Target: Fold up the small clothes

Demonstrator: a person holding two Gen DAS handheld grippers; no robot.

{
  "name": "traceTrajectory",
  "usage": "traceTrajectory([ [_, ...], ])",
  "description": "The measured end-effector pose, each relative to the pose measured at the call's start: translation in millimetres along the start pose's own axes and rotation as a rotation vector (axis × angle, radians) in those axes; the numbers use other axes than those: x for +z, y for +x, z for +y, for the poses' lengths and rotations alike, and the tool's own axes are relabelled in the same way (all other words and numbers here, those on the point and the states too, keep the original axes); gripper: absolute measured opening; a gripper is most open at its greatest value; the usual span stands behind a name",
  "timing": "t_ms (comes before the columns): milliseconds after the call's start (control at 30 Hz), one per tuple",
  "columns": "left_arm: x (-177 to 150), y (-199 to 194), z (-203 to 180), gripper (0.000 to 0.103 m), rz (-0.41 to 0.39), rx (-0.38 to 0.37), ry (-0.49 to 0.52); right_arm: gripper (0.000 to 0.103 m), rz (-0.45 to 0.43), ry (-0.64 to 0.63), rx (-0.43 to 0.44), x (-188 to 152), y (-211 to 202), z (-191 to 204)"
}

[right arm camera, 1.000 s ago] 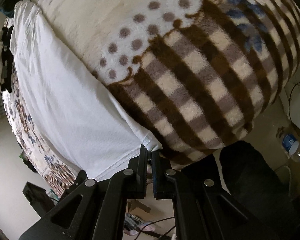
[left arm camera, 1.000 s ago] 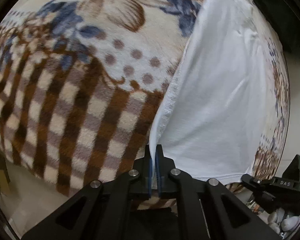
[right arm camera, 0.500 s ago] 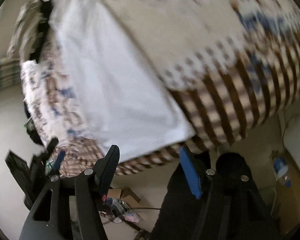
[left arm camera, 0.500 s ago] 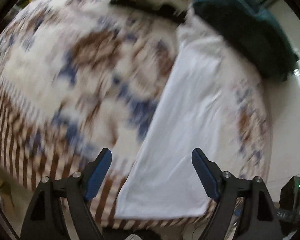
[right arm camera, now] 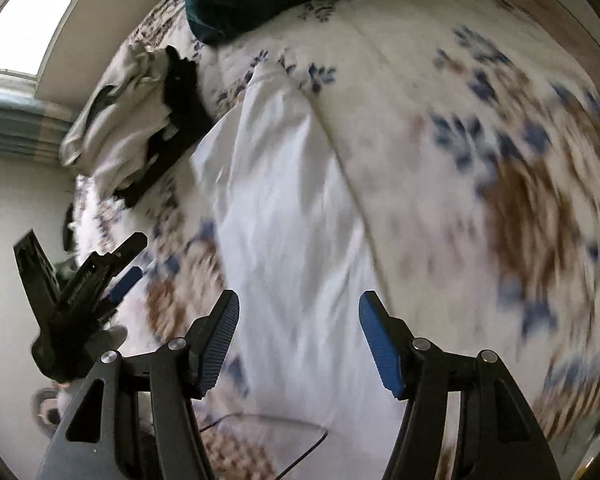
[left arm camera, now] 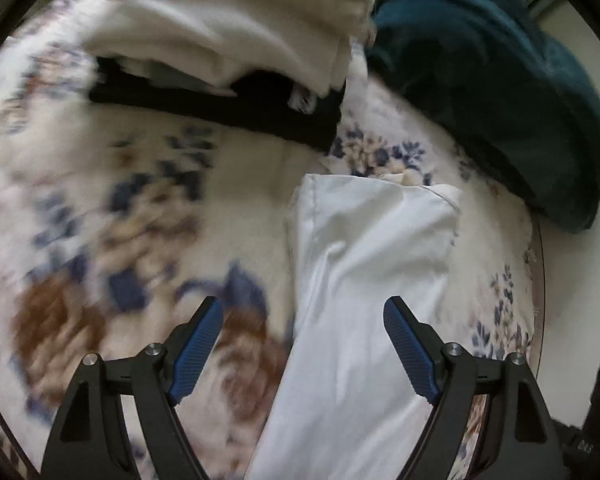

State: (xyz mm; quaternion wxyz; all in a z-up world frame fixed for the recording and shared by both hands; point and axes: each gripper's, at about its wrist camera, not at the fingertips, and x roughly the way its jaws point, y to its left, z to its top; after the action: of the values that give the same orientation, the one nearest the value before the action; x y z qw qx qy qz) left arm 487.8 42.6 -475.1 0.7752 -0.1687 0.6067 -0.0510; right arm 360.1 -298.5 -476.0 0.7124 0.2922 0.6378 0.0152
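A white garment (left arm camera: 364, 280) lies folded into a long narrow strip on the flowered blanket (left arm camera: 140, 208). My left gripper (left arm camera: 302, 308) hovers open above the strip's left edge, nothing between its blue pads (left arm camera: 196, 344). In the right wrist view the same garment (right arm camera: 292, 220) runs up the middle. My right gripper (right arm camera: 298, 304) stands open over it, its pads (right arm camera: 380, 348) clear of the cloth. The left gripper (right arm camera: 134, 258) shows at that view's left side, above the blanket's edge. Both views are partly blurred by motion.
A pile of folded clothes (left arm camera: 236, 32), pale pieces on a black one (left arm camera: 220, 108), sits beyond the garment's far end. A dark teal blanket (left arm camera: 500, 80) lies at the back right. A thin cable (right arm camera: 260, 420) crosses the near edge. A window (right arm camera: 28, 20) is at the upper left.
Both grippers were shut on the garment's near corners; they have let go, opened wide and swept along the strip toward its far end and the clothes pile.
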Motion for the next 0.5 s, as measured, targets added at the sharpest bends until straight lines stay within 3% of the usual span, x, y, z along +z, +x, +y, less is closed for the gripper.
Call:
traceTrajectory([
  [67, 16, 27, -2, 0.080, 0.012, -0.005, -0.012, 0.065, 0.008, -0.009, -0.012, 46, 32, -2],
  [233, 46, 85, -11, 0.076, 0.015, 0.006, 0.002, 0.065, 0.034, -0.008, -0.037, 120, 95, -16],
  [333, 55, 101, -17, 0.017, 0.005, 0.002, 0.035, 0.065, 0.058, -0.020, -0.002, 152, 127, -20],
  [467, 56, 104, -6, 0.016, -0.023, -0.018, -0.018, 0.060, 0.097, -0.050, 0.046, 178, 162, -17],
  [500, 54, 103, -2, 0.016, -0.028, -0.026, -0.029, 0.045, 0.099, -0.052, 0.061, 181, 167, -17],
])
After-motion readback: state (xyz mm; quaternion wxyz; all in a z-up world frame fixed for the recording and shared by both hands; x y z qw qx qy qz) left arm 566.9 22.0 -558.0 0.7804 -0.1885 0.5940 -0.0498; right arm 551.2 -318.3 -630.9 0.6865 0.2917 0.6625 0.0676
